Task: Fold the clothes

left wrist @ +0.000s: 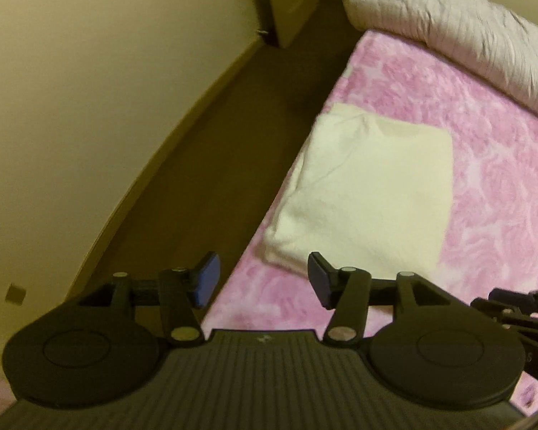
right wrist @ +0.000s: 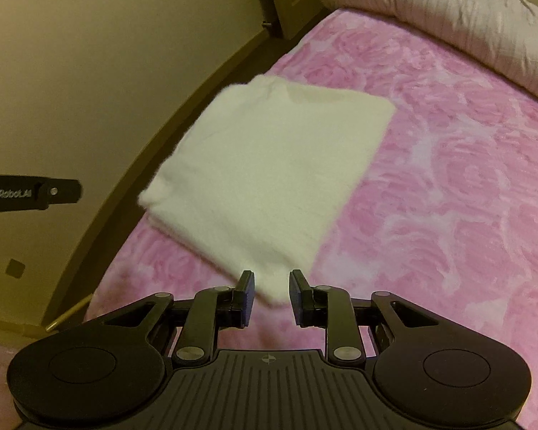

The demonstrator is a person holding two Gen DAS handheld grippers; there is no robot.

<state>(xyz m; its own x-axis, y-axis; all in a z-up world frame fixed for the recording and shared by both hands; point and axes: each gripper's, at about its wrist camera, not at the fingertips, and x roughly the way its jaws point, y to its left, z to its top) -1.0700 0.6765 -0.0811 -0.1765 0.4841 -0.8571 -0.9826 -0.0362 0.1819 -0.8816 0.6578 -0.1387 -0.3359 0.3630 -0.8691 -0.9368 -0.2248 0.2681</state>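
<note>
I'm looking into a home bedroom: a bed [right wrist: 448, 179] under a pink rose-patterned blanket, a rolled white duvet [right wrist: 448, 10] at its far end (rather crumpled), dark floor [left wrist: 204, 150] and cream wall [left wrist: 89, 71] on the left.

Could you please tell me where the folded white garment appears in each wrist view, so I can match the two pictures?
Left wrist: folded white garment sits right of centre, at the bed's left edge.
Right wrist: it fills the centre, just beyond the open fingers.
Shared landmark: the grey pillow at upper right.
</note>
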